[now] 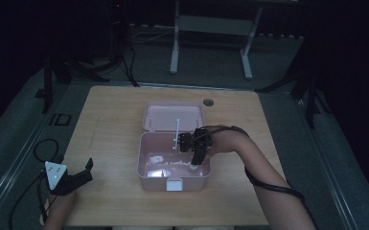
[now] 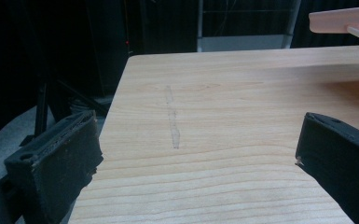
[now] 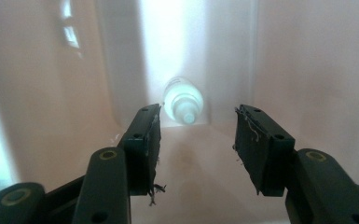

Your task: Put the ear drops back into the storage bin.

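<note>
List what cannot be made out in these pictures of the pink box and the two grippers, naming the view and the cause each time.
- Small white bottle: label unreadable in the right gripper view, washed out by glare and blur.
- Pink box: its contents are too small and dim in the high view, and the right gripper covers its right part.
- Box lid: cut off by the left gripper view's edge.

Light wooden bench point(image 1: 110, 124) with visible grain, rectangular, rounded at the corners. Small dark round hole point(image 1: 208, 102) near the far edge. Faint pale streak point(image 2: 172, 126) along the wood on the left half. Standing directly on it near the middle: an open pink box point(image 1: 146, 178), its lid point(image 1: 167, 113) thrown back flat toward the far side, a white latch point(image 1: 174, 185) on the near wall.
</note>
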`<state>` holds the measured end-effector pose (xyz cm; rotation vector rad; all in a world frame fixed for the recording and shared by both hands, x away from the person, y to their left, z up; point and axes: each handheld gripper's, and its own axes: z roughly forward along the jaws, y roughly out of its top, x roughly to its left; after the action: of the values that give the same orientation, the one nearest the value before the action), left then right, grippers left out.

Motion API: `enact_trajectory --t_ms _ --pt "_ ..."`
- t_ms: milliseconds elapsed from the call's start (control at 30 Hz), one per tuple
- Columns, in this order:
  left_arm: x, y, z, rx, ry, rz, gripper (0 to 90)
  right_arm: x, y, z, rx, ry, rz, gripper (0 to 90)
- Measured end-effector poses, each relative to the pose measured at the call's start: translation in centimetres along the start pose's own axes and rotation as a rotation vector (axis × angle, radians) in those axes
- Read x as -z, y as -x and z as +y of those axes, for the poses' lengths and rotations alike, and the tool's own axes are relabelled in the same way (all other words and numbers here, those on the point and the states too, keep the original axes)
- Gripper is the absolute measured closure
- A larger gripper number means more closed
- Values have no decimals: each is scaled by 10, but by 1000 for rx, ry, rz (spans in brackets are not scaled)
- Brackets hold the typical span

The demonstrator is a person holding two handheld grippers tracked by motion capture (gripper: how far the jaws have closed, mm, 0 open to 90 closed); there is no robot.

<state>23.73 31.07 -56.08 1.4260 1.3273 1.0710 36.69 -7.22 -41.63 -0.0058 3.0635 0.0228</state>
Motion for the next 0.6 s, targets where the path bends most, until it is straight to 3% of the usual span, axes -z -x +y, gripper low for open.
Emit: enact_trajectory --t_ms 267,600 --pt "0 0 0 -1 -2 0 3 28 1 -21 -37 57 -35 483" --pt "0 0 0 -4 -3 1 3 41 3 -57 -97 101 -51 469"
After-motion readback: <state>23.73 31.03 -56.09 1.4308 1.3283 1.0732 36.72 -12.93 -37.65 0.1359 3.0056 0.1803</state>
